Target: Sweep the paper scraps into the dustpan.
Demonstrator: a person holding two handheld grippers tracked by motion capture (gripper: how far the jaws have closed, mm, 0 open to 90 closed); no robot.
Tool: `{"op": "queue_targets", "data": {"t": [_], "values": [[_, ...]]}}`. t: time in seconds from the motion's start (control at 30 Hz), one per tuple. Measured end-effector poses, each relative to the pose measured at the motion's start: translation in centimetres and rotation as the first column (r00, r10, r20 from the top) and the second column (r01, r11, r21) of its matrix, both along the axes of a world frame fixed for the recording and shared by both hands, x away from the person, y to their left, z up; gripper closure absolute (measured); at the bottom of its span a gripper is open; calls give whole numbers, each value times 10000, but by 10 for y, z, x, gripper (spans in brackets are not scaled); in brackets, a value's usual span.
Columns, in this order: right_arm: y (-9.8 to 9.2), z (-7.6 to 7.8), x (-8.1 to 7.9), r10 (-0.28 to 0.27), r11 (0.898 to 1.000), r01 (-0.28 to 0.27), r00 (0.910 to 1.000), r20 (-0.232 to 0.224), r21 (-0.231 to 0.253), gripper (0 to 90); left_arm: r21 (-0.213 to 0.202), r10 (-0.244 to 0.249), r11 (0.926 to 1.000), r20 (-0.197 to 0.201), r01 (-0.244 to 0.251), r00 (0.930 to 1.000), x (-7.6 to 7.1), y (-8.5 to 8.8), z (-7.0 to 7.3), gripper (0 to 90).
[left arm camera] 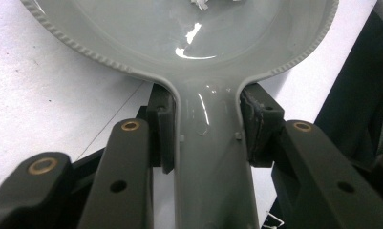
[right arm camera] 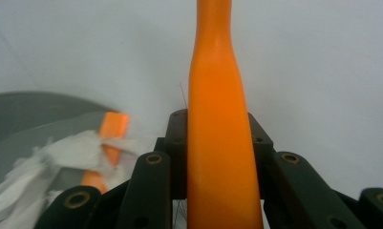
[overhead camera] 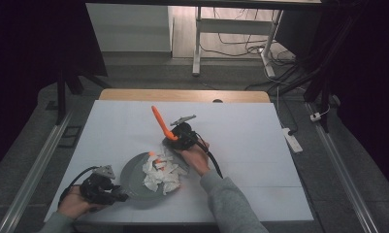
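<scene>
Now the left gripper (left arm camera: 206, 136) clamps the pan handle (left arm camera: 210, 157); right gripper (right arm camera: 218, 143) pinches the orange handle (right arm camera: 218, 119) between its fingers.

Grey pan (overhead camera: 134, 182) with beaded rim, orange utensil (overhead camera: 159, 121), white paper scraps (overhead camera: 160, 174), white table (overhead camera: 250, 145), black jaws

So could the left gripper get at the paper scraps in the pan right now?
Probably not: the left gripper is shut on the grey pan's handle, so it would have to let go first. The paper scraps lie farther in, across the pan.
</scene>
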State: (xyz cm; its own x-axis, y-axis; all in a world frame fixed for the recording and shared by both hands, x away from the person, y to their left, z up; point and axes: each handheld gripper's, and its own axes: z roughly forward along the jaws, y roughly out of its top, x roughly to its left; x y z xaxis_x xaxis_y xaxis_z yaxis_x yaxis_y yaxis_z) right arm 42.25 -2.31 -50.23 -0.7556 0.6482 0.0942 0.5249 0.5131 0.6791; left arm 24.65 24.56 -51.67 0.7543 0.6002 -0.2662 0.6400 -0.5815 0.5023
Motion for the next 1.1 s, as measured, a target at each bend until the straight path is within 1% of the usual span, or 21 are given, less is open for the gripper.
{"op": "queue_targets", "data": {"t": [0.1,0.17,0.2,0.3,0.4,0.43,0.47,0.53,0.63,0.73,0.8,0.87,0.93,1.03,1.1], "values": [[6,0,-9,308,9993,-303,9992,-237,210,708,-2,34,10000,-5,-34,10000,0,-1,0,620],[11,-1,-15,623,9979,-618,9977,-264,205,708,10,40,10000,-4,-40,10000,0,-1,0,620],[13,-1,-18,757,9969,-751,9967,-307,222,708,1,45,10000,-1,-45,10000,0,-1,1,620],[19,-1,-25,1139,9927,-1115,9920,-542,467,708,68,48,10000,-4,-48,10000,-1,-2,1,620],[20,5,-29,1434,9876,-1397,9884,-501,723,707,-11,56,10000,-19,-56,10000,0,-1,0,620],[18,9,-29,1406,9864,-1358,9889,-479,925,707,3,61,10000,-8,-61,10000,0,-1,1,620],[15,13,-29,1302,9868,-1258,9908,-371,1018,707,-3,63,10000,-15,-63,10000,0,-2,1,620],[7,22,-26,1064,9897,-1052,9943,-72,967,707,2,59,10000,0,-59,10000,0,-2,1,620],[-8,32,-21,622,9926,-633,9980,142,1037,707,0,59,10000,1,-59,10000,-1,-2,1,620],[-19,40,-19,347,9942,-386,9986,410,1004,707,-7,80,10000,6,-80,10000,0,-2,1,620],[-26,43,-17,157,9953,-217,9978,639,944,707,9,108,9999,-4,-108,9999,1,-3,1,620],[-31,41,-13,-123,9962,65,9977,670,864,707,36,103,9999,21,-103,9999,0,-4,2,620],[-33,36,-8,-291,9982,253,9970,722,539,707,31,87,10000,22,-87,10000,0,-5,2,620],[-34,25,-2,-405,9987,389,9979,500,318,707,55,168,9998,12,-168,9999,1,-5,2,620],[-32,19,-1,-400,9990,394,9986,349,189,707,0,244,9997,1,-244,9997,2,-4,1,620]]}}
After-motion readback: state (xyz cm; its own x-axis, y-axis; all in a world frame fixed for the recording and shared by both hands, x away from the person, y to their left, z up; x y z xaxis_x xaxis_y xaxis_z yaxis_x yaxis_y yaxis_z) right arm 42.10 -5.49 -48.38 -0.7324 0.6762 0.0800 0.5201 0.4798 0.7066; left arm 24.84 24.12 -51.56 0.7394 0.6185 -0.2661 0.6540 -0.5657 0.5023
